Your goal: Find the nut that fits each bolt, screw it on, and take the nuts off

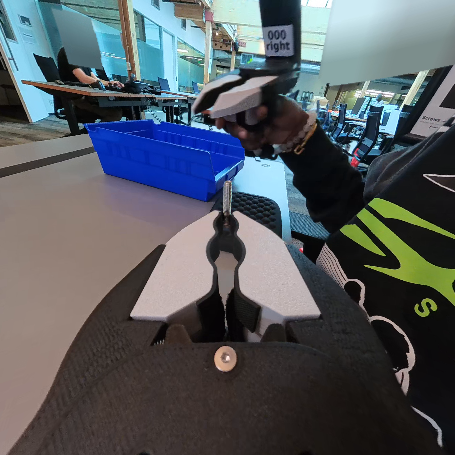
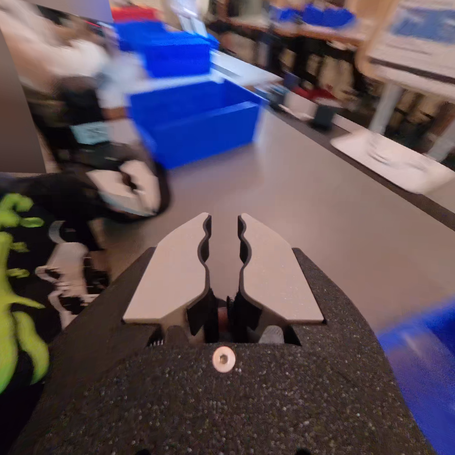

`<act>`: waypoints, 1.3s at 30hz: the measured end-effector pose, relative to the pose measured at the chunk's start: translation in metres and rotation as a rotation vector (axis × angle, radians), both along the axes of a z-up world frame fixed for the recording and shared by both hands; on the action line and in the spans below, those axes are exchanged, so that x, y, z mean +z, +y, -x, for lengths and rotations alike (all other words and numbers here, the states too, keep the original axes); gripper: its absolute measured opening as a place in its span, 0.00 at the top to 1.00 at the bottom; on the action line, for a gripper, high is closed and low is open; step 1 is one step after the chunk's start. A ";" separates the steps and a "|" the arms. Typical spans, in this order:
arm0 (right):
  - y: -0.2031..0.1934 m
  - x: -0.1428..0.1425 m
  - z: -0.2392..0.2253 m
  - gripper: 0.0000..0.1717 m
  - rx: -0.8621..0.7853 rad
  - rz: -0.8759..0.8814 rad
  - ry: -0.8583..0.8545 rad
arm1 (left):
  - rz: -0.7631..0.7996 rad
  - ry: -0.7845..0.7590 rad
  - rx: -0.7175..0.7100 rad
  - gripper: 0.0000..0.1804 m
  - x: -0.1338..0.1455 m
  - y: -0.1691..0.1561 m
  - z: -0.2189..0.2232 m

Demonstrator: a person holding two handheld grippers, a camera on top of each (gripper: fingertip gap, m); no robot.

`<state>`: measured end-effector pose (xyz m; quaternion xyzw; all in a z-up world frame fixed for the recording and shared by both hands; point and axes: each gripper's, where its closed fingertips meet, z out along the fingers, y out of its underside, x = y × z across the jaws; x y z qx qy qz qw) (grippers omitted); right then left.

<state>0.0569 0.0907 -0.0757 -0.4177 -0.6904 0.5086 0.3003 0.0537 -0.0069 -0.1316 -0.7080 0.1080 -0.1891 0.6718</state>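
Left wrist view: mounted low behind the left gripper (image 1: 227, 216), looking forward across the grey table (image 1: 73, 234) toward the blue bin (image 1: 157, 157); sharp, close.
Right wrist view: behind the right gripper (image 2: 224, 218), angled down over the table (image 2: 307, 209); blurred.
Shared: table, bin (image 2: 197, 123), each other's gripper.

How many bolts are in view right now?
1: a silver bolt clamped upright in the left gripper, threaded end bare. More may lie hidden inside the blue bin.
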 end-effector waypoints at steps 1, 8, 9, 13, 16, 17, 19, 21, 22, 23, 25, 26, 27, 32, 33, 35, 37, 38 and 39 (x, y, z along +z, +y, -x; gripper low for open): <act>-0.027 0.002 -0.002 0.88 0.098 0.016 0.020 | 0.001 0.005 -0.001 0.97 0.000 0.000 -0.001; -0.102 -0.022 0.005 0.89 0.312 -0.012 -0.014 | 0.003 0.023 -0.005 0.97 -0.001 0.000 -0.004; -0.104 -0.026 0.007 0.89 0.315 -0.018 -0.028 | 0.003 0.026 -0.006 0.97 -0.001 0.000 -0.004; -0.107 -0.034 0.009 0.97 0.328 -0.032 -0.041 | 0.003 0.031 -0.009 0.97 -0.001 0.000 -0.005; -0.102 -0.033 0.007 0.97 0.324 -0.034 -0.041 | -0.012 0.013 -0.001 0.96 0.002 0.000 -0.004; -0.097 -0.033 0.006 0.97 0.310 -0.048 -0.046 | -0.029 -0.001 0.002 0.93 0.005 0.000 -0.003; -0.077 -0.035 0.007 0.96 0.251 -0.102 -0.061 | -0.044 -0.024 0.012 0.86 0.010 0.000 -0.001; -0.043 -0.025 0.012 0.97 0.137 -0.118 -0.032 | -0.006 0.025 0.043 0.83 0.003 0.001 0.004; -0.024 -0.019 0.013 0.97 0.084 -0.099 -0.026 | -0.002 0.037 0.059 0.81 0.002 0.001 0.006; -0.003 -0.013 0.014 0.97 0.022 -0.084 -0.021 | -0.008 0.032 0.065 0.81 0.003 0.000 0.008; 0.043 -0.003 0.013 0.97 -0.123 -0.104 -0.006 | -0.022 0.017 0.067 0.81 0.006 -0.002 0.009; 0.071 -0.001 0.012 0.97 -0.214 -0.128 -0.012 | -0.022 0.021 0.075 0.81 0.006 -0.003 0.011; 0.098 -0.002 0.010 0.97 -0.303 -0.150 -0.024 | -0.023 0.029 0.084 0.81 0.006 -0.003 0.013; 0.204 -0.028 -0.002 0.97 -0.602 -0.158 -0.147 | -0.031 0.053 0.119 0.81 0.010 -0.007 0.020; 0.217 -0.038 -0.003 0.96 -0.634 -0.162 -0.188 | -0.032 0.055 0.125 0.81 0.010 -0.007 0.022; 0.238 -0.059 -0.002 0.96 -0.683 -0.173 -0.263 | -0.035 0.061 0.139 0.81 0.012 -0.009 0.025; 0.250 -0.079 0.001 0.96 -0.701 -0.169 -0.333 | -0.035 0.065 0.151 0.80 0.014 -0.011 0.027; 0.254 -0.087 0.003 0.96 -0.706 -0.167 -0.360 | -0.034 0.068 0.156 0.80 0.015 -0.012 0.028; 0.257 -0.094 0.005 0.96 -0.708 -0.167 -0.385 | -0.034 0.071 0.162 0.80 0.016 -0.013 0.029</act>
